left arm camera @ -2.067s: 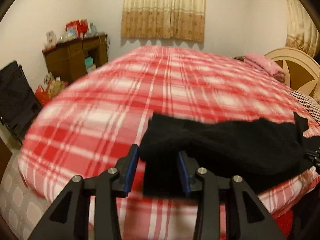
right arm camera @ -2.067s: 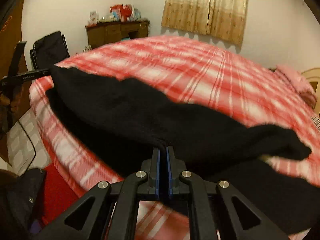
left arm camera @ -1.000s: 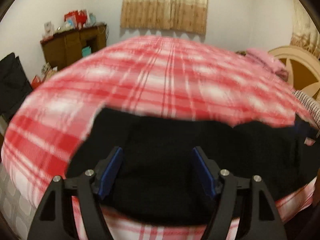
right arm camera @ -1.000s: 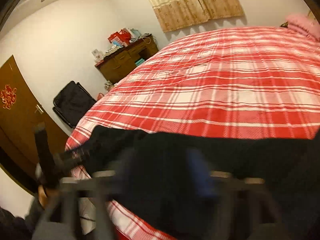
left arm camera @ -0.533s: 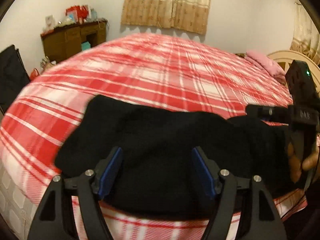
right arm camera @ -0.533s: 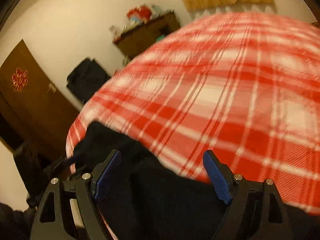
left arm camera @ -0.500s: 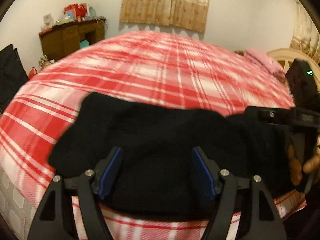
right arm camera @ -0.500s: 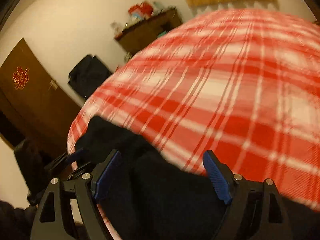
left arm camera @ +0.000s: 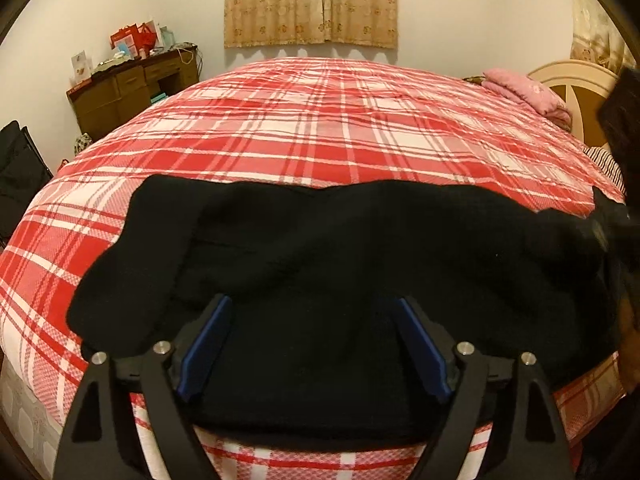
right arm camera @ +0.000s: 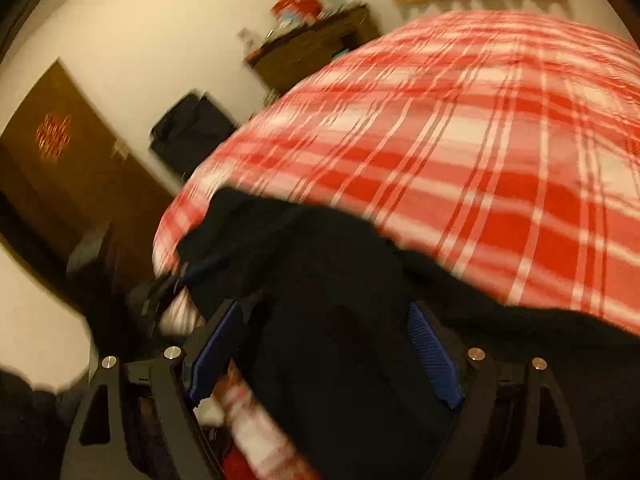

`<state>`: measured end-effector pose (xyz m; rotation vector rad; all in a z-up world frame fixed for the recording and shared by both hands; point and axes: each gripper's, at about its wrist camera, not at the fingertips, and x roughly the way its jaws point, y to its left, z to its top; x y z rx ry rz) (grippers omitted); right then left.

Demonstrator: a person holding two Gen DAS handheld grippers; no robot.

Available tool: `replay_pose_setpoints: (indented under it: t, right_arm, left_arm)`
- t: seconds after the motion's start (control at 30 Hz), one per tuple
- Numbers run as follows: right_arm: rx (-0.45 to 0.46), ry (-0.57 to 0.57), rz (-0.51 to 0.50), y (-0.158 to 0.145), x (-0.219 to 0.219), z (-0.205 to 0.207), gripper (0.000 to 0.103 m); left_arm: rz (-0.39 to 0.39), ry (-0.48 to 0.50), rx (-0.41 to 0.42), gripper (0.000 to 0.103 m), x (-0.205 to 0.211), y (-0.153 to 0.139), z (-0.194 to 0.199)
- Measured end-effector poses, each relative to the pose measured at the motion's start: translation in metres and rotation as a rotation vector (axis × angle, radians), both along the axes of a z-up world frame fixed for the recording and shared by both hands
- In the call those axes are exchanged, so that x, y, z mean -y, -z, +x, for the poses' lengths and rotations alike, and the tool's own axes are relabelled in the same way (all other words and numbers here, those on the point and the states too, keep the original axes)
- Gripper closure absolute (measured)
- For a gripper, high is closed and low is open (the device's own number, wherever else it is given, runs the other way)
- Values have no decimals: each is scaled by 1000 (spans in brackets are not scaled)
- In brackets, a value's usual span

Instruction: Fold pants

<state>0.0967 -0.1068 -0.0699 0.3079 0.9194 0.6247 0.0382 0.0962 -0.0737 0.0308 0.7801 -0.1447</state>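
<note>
The black pants lie folded lengthwise along the near edge of the red plaid bed. They run from left to right across the left wrist view. My left gripper is open and empty, its jaws spread wide just above the pants' near edge. My right gripper is also open and empty, low over the pants near the bed's edge; this view is blurred. The right gripper's body shows dark at the right border of the left wrist view.
A wooden desk with red items stands by the far wall under beige curtains. A black bag sits at the left. A pink pillow and a headboard are at the right. A brown door is at the left.
Both grippers let go of the pants and opened wide. The pants now lie on the bed. The right gripper swung left and down toward the bed's edge.
</note>
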Motion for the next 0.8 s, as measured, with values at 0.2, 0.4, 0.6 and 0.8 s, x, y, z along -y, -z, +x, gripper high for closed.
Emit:
replay_pose_setpoints:
  t: [0.2,0.4,0.6,0.8]
  right_arm:
    - [-75,-139,49,7,-29,6,17]
    - [-118,-117,145,15,-29,25,16]
    - [-81,-79,182,14,-38,49,16]
    - [-74,-67,215,10,-16,61,21]
  left_arm:
    - [-17,14,-5,17,-3,-1,0]
    - [-11,10,7,14,1,2,-2]
    - [8,19,7,13,2,3,-2]
    - [3,28,7,13,2,3,-3]
